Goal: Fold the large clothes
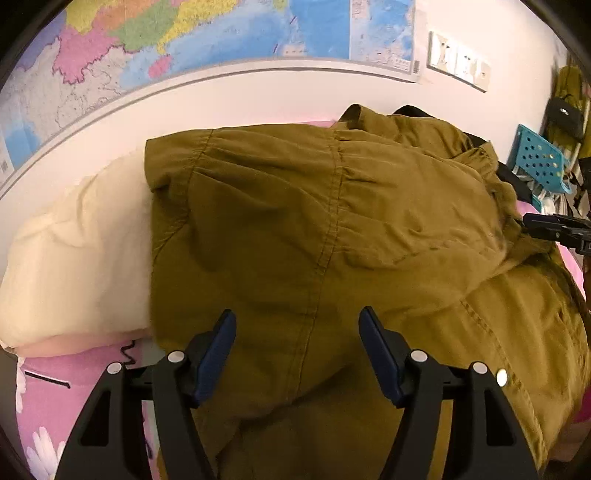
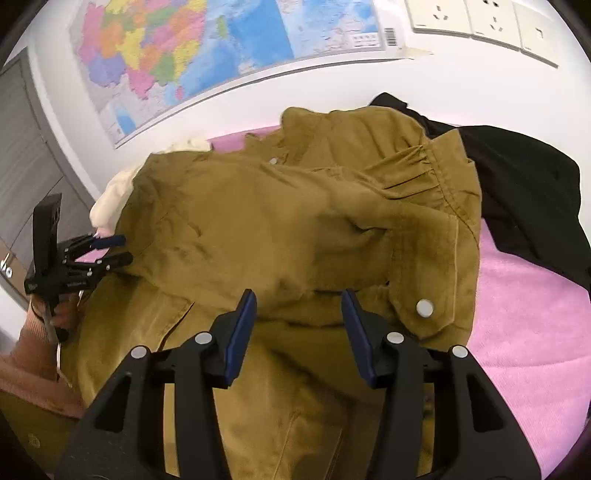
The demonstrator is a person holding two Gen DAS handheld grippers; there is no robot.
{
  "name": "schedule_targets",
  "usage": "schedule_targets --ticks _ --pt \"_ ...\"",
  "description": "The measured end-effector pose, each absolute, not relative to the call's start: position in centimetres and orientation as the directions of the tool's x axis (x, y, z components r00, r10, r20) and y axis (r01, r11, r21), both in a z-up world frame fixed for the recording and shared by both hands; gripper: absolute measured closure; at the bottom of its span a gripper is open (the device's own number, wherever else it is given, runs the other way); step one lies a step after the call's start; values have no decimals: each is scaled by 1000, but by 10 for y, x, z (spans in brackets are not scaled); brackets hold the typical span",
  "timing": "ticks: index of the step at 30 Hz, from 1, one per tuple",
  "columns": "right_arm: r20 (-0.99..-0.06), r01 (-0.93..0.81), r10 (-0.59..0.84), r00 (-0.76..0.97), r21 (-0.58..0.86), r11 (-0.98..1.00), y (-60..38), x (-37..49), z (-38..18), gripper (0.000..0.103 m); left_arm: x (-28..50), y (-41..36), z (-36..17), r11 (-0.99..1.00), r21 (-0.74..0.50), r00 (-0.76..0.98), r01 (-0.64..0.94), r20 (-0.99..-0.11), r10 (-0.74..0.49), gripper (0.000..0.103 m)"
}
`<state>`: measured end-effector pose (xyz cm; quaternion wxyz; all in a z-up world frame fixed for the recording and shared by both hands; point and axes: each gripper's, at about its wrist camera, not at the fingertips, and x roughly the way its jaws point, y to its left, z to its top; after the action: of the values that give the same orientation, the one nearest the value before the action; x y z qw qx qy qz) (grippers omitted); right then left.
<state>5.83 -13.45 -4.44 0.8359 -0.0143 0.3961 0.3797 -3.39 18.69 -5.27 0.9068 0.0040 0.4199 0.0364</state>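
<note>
An olive-brown jacket point(image 1: 332, 229) lies spread on a bed, partly folded over itself. It also fills the right wrist view point(image 2: 280, 229), where a cuff with a white snap point(image 2: 424, 307) shows. My left gripper point(image 1: 297, 325) is open just above the jacket's back seam, holding nothing. My right gripper point(image 2: 298, 306) is open above the jacket near the cuff, empty. The left gripper also shows in the right wrist view point(image 2: 120, 249) at the jacket's left edge. The right gripper's tip shows at the right edge of the left wrist view point(image 1: 554, 225).
A cream pillow point(image 1: 74, 258) lies left of the jacket. A black garment point(image 2: 524, 192) lies at the back right on the pink bedcover point(image 2: 524, 332). A map point(image 1: 184, 44) and wall sockets point(image 2: 480, 22) hang behind. A blue perforated stool point(image 1: 539, 158) stands at right.
</note>
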Motion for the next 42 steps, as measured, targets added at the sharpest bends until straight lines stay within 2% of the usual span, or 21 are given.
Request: schedule_targets --ticks 6,8,14,20,24,30,38,42 --pt "-756 -621 549 355 248 743 -118 64 -77 56 -37 183 -66 993 86 607 -74 -786 114 37" --pt "-744 -615 560 365 258 745 -123 59 -72 56 -47 185 -58 994 69 627 -81 -772 105 37" --pt "-641 -608 662 390 361 707 -172 22 -42 44 -105 214 -29 993 -25 708 -111 -704 62 31" --pt "-599 -514 680 423 459 724 -236 -14 -47 35 -153 246 -44 974 -81 659 -211 -747 81 30" --pt "-591 -449 677 438 508 735 -264 -31 -58 29 -176 249 -59 968 -148 631 -201 -776 12 30" --pt "-572 -375 696 434 587 717 -300 -54 -77 25 -199 244 -79 957 -241 600 -162 -794 -98 29" --pt "-580 -384 723 375 613 690 -302 -75 -93 23 -224 228 -80 950 -293 605 -110 -778 -170 23" --pt "-546 -446 775 319 635 631 -289 -88 -97 25 -231 216 -81 928 -370 591 -48 -759 -272 21"
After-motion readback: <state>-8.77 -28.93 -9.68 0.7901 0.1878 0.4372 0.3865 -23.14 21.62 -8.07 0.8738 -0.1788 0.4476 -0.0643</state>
